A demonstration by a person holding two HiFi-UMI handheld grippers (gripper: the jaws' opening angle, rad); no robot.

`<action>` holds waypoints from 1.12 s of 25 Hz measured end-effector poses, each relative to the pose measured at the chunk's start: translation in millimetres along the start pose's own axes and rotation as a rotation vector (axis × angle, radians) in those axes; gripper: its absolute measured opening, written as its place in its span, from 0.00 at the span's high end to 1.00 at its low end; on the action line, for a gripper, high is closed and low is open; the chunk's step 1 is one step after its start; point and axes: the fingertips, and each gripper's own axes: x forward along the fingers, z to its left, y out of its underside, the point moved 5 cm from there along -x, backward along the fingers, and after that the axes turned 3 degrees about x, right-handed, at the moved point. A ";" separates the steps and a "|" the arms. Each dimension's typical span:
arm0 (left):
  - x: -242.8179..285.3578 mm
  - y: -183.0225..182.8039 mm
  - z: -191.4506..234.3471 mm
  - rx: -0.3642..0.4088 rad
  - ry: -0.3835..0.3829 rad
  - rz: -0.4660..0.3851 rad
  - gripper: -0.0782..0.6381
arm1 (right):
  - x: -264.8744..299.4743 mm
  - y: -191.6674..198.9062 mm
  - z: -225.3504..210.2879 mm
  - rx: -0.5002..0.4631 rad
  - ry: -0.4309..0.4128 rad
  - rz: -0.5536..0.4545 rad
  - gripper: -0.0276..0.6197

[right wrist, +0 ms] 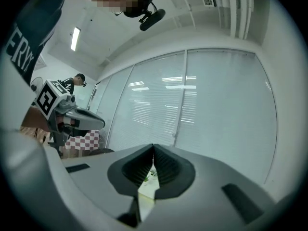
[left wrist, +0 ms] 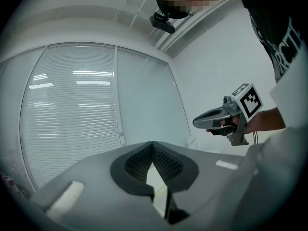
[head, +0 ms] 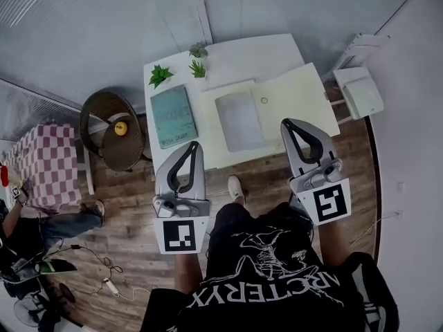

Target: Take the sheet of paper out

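Observation:
A greyish clear sleeve [head: 241,122], apparently with a sheet inside, lies flat on a pale yellow mat [head: 297,92] on the white table [head: 256,50]. My left gripper [head: 196,145] hovers over the table's near edge, left of the sleeve and just below a teal book [head: 173,115]. Its jaws meet at the tip with nothing between them [left wrist: 152,144]. To the sleeve's right, my right gripper [head: 286,123] hangs above the mat's near part, also shut and empty [right wrist: 153,147]. Both gripper views look up at window blinds, and each shows the other gripper [left wrist: 226,119] [right wrist: 72,117].
Three small potted plants [head: 160,75] [head: 198,68] [head: 199,50] stand at the table's far left. A small ring [head: 264,100] lies on the mat. A wicker chair [head: 111,126] holding a yellow object, a checkered seat [head: 48,161], a white box [head: 363,92] and floor cables [head: 104,275] surround the table.

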 end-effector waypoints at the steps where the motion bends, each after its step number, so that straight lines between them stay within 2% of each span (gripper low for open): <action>1: 7.3 3.3 6.0 0.001 0.008 0.001 0.88 | 8.3 2.5 -2.8 -0.001 0.011 0.012 0.94; 5: 26.6 10.1 19.3 -0.031 0.022 0.026 0.88 | 31.6 18.9 -13.4 0.016 0.019 0.079 0.94; 8: 43.2 8.0 21.6 -0.007 0.032 0.034 0.88 | 42.6 37.7 -27.3 0.078 0.012 0.125 0.94; 11: 53.0 3.5 22.6 -0.001 -0.001 0.031 0.88 | 46.1 36.6 -41.1 0.099 0.005 0.091 0.94; 14: 56.4 -2.7 21.6 -0.021 -0.052 0.011 0.88 | 49.3 28.2 -49.3 0.067 -0.043 0.052 0.94; 17: 62.4 -7.1 12.7 -0.010 -0.079 0.025 0.87 | 59.2 42.5 -56.4 0.092 -0.111 0.083 0.94; 18: 63.4 -9.0 9.9 -0.003 -0.085 0.030 0.88 | 64.7 57.6 -57.9 0.138 -0.140 0.124 0.94; 20: 64.3 -11.9 6.2 0.000 -0.100 0.039 0.88 | 80.1 108.1 -58.2 0.275 -0.221 0.271 0.94; 23: 64.2 -13.1 -0.1 -0.003 -0.115 0.053 0.87 | 105.2 220.0 -51.4 0.547 -0.309 0.560 0.92; 25: 62.3 -13.3 -5.9 -0.002 -0.123 0.068 0.87 | 118.0 298.6 -44.5 0.706 -0.310 0.733 0.80; 28: 54.6 -13.1 -12.9 0.015 -0.134 0.097 0.88 | 130.9 383.8 -31.7 0.801 -0.307 0.918 0.71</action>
